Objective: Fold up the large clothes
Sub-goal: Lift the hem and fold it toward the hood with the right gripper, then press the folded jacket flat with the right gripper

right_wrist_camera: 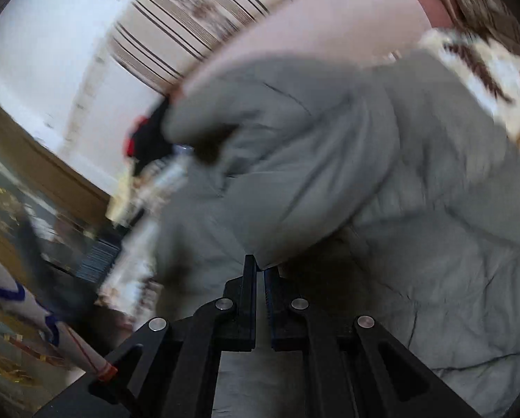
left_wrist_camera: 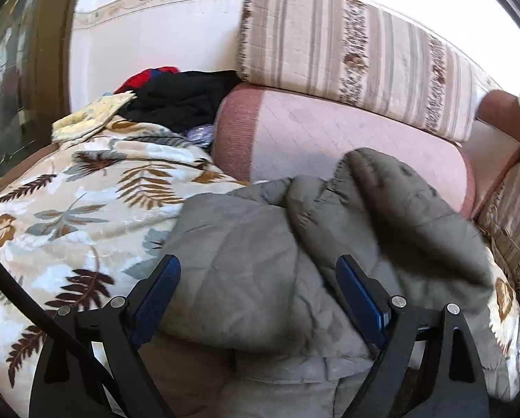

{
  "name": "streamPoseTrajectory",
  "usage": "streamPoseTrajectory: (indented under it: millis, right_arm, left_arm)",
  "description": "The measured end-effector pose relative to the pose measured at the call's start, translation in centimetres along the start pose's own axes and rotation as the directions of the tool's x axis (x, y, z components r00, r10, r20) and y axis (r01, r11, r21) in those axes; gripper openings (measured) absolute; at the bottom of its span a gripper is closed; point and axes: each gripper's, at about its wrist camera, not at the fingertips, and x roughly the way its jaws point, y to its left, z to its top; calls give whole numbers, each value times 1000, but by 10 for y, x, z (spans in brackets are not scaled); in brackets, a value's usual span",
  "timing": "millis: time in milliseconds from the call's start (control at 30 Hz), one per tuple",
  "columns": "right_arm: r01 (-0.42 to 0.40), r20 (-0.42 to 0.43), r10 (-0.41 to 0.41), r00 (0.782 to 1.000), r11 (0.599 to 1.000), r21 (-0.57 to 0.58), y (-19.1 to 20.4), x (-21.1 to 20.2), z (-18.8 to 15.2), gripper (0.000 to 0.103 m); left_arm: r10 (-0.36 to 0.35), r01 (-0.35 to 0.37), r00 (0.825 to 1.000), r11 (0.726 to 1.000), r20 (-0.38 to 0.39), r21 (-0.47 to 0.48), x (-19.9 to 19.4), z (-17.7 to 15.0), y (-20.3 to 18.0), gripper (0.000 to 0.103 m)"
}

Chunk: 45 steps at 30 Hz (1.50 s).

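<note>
**Two grippers on one grey jacket**

One grey quilted jacket [left_wrist_camera: 260, 250] lies crumpled on a leaf-print blanket [left_wrist_camera: 68, 216], its far end mounded up against a pink bolster [left_wrist_camera: 312, 129]. In the left wrist view its bulk runs from the near edge of the picture up and to the right, with a rounded fold [left_wrist_camera: 392, 188] highest at the far right, resting on the bolster. Which end is collar and which is hem cannot be told.

The left gripper [left_wrist_camera: 258, 275] stands wide, its blue-padded fingers [left_wrist_camera: 162, 285] apart on either side of the jacket's near part. Cloth fills the space between them, yet the pads press on nothing; the grip is released.

The right gripper [right_wrist_camera: 260, 268] is clenched, its two fingers nearly meeting. A pinch of grey fabric sits right at the tips, and the jacket billows up and away from there towards the upper left of that view. That picture is smeared with motion blur, so finer detail of the pinch is lost.

Beyond the jacket, a striped cushion [left_wrist_camera: 347, 52] leans on the wall behind the bolster. A heap of black and red clothes [left_wrist_camera: 176, 97] lies at the bolster's left end, beside a pale yellow cloth [left_wrist_camera: 86, 118]. At the right edge of the left view a bare arm [left_wrist_camera: 503, 111] shows.
</note>
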Motion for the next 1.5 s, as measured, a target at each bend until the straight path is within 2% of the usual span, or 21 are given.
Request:
streamPoseTrajectory:
  millis: [100, 167, 267, 333, 433, 500, 567, 633, 733, 833, 867, 967, 1067, 1133, 1233, 1400, 1500]
  right_arm:
    - [5, -47, -2, 999, 998, 60, -18, 23, -8, 1]
    - [19, -62, -16, 998, 998, 55, -22, 29, -12, 1]
    - [23, -39, -21, 999, 998, 50, -24, 19, -12, 1]
    - [18, -26, -17, 1000, 1000, 12, -20, 6, -9, 1]
    - [27, 28, -25, 999, 996, -84, -5, -22, 1, 3]
    - [34, 101, -19, 995, 988, -149, 6, -45, 13, 3]
    - [62, 196, -22, 980, 977, -204, 18, -67, 33, 3]
    - [70, 254, -10, 967, 971, -228, 26, -78, 51, 4]
    - [64, 300, 3, 954, 975, -212, 30, -81, 86, 4]
    - [88, 304, -18, 952, 972, -218, 32, -62, 110, 6]
    - [99, 304, -29, 952, 971, -220, 29, -57, 114, 6]
    - [138, 227, -85, 970, 964, -228, 20, -11, 121, 6]
    - [154, 151, -121, 981, 961, -230, 8, 22, 111, 6]
    - [159, 116, -135, 984, 959, -236, 0, 35, 100, 6]
    - [169, 50, -161, 986, 954, -248, -15, 53, 84, 6]
    - [105, -3, -108, 994, 975, -197, -44, 68, 79, 5]
    - [86, -17, -90, 996, 978, -191, -50, 70, 78, 4]
  left_arm:
    - [-48, 49, 999, 998, -13, 36, 9, -5, -14, 90]
    - [-77, 81, 995, 995, -63, 58, 24, -12, -23, 90]
    - [-8, 25, 988, 994, -153, 109, 47, -25, -33, 90]
    - [6, 17, 984, 991, -177, 129, 51, -28, -34, 90]
    - [14, 12, 985, 989, -172, 150, 49, -30, -37, 90]
    - [23, 5, 985, 986, -169, 164, 48, -32, -39, 90]
    - [24, 5, 986, 986, -167, 168, 46, -33, -40, 90]
    - [17, 9, 987, 988, -162, 156, 42, -31, -38, 90]
    - [4, 12, 992, 992, -129, 122, 34, -20, -30, 90]
    - [-6, 11, 999, 996, -49, 85, 18, -8, -23, 90]
    - [-17, 19, 999, 997, -33, 75, 16, -6, -22, 90]
    - [-69, 69, 998, 996, -8, 49, 15, -6, -23, 90]
    - [-100, 103, 994, 992, -53, 68, 26, -14, -32, 90]
    - [-81, 92, 991, 991, -102, 99, 38, -21, -40, 90]
    - [-64, 78, 991, 990, -120, 117, 44, -25, -43, 90]
    - [-8, 37, 986, 985, -164, 170, 54, -33, -46, 93]
    - [-2, 32, 986, 983, -165, 182, 53, -35, -48, 94]
